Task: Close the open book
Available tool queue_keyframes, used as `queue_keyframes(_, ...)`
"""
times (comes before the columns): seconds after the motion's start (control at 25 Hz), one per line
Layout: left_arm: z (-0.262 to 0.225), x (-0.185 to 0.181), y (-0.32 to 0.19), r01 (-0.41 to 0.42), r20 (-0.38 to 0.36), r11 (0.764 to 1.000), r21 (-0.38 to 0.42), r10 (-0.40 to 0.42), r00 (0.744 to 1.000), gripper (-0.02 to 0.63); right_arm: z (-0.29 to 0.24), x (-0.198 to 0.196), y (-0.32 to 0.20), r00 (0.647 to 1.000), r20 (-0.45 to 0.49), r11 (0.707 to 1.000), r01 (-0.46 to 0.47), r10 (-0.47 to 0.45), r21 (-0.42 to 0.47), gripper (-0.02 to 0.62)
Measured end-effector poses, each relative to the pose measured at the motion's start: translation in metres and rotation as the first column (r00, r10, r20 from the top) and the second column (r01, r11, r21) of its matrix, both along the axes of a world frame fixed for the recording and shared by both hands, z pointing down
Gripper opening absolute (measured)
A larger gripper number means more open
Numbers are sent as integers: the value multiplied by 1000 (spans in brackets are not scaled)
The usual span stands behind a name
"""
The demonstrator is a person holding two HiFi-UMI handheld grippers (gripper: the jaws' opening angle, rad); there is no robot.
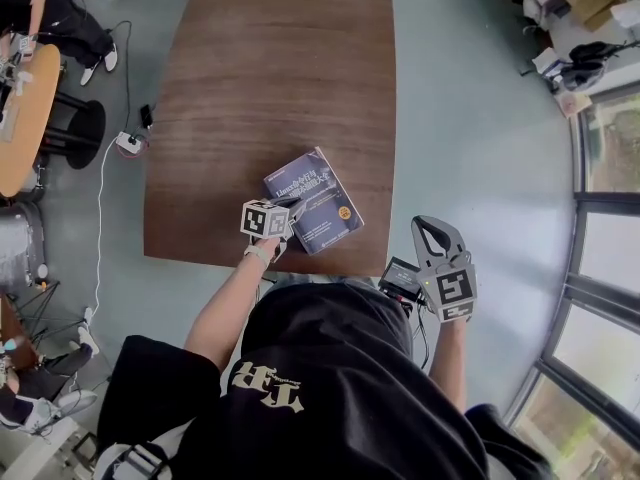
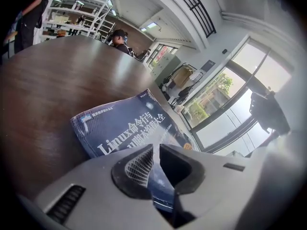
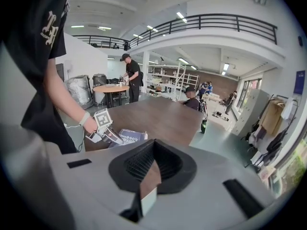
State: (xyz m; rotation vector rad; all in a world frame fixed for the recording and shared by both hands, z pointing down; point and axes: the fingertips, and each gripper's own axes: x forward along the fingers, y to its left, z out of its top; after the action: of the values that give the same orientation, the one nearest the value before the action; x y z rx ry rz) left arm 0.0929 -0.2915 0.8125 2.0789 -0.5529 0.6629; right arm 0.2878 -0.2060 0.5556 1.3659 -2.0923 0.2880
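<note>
The book [image 1: 315, 201] lies flat on the dark wooden worktop [image 1: 270, 78], close to its near edge and turned at a slant, blue cover up. The left tongs [image 1: 293, 206] sit at the book's near left corner. Their pads stand almost together, pinching the cover's edge, and a strip of blue runs down between them. The right tongs [image 1: 428, 224] hang well apart from the book, off the worktop's near right corner and over the floor [image 1: 470, 118]. Their tips meet, with nothing in them.

Apart from the book, the long worktop is bare brown wood. Around it is grey-blue floor, with a white cable [image 1: 100, 218] trailing to a power strip [image 1: 128, 143] on the left. Beyond that stands a round table [image 1: 25, 118] of lighter wood. Tall windows [image 1: 610, 258] line the right side.

The head view alone gives the plan from above: book, both tongs and the wearer's black shirt [image 1: 330, 388]. The left gripper view alone brings the cover close enough to read the word "Linux", with metal shelving [image 2: 76, 13] behind. The right gripper view alone takes in the hall: a balcony railing [image 3: 216, 20] above, a person standing [image 3: 130, 78] at the round table, and another seated person [image 3: 192, 99] past the worktop's far end. It also shows the left tongs side-on at the book.
</note>
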Motion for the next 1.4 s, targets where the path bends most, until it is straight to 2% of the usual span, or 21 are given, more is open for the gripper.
queue_keyframes(0.32, -54, 7, 2, 50, -106, 997, 65, -43, 993, 48, -3, 10, -8, 1000, 6, 1000, -12, 11, 24, -12)
queue_keyframes(0.64, -130, -10, 0, 152, -210, 973, 173, -115, 971, 46, -7, -15, -20, 996, 42, 996, 70, -73, 56, -12)
queue_keyframes(0.72, -146, -14, 4, 172, -236, 966, 190, -125, 964, 8, -8, -21, -21, 994, 56, 994, 87, -90, 64, -12)
queue_keyframes(0.92, -178, -27, 14, 206, -290, 951, 229, -136, 947, 8, -8, -44, -21, 986, 75, 987, 141, -147, 76, -12)
queue_keyframes(1.04, -198, -32, 23, 210, -327, 941, 265, -117, 938, 8, -10, -58, -21, 980, 83, 982, 172, -179, 83, -12)
queue_keyframes(1.2, -225, -30, 42, 184, -381, 924, 334, -46, 924, 8, -12, -70, -15, 973, 86, 974, 206, -214, 91, -12)
queue_keyframes(1.4, -249, -21, 65, 172, -392, 892, 418, 6, 920, 6, -13, -74, -4, 963, 104, 965, 239, -249, 106, -12)
